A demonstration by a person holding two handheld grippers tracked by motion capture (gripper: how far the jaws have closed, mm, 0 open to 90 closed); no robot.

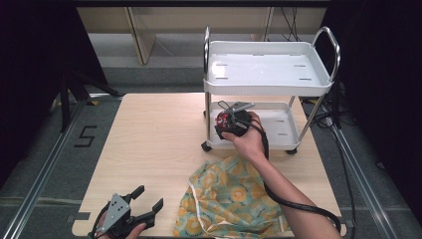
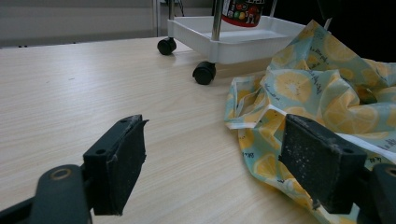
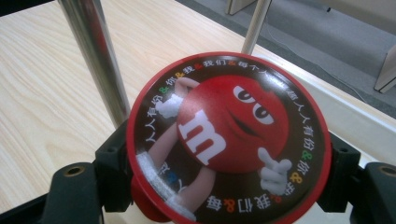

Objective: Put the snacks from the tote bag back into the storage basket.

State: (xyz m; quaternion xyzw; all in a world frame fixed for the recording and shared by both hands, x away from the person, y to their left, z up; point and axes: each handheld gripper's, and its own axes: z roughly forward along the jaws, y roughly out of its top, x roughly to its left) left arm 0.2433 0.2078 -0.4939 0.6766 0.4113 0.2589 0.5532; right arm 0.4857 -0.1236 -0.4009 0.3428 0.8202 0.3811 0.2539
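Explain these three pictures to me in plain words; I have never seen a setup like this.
A person sits at a wooden table and holds a hand-held two-jaw gripper in each hand. The high view looks down from above. The other two pictures come from small cameras that ride on each gripper and look along its black jaws.

On the table stand a small white two-shelf cart on wheels and a crumpled lemon-print cloth.

The right gripper reaches in at the cart's lower shelf, shut on a round red candy tin with a cartoon figure on its lid. The left gripper rests open near the table's front edge, beside the cloth, holding nothing.
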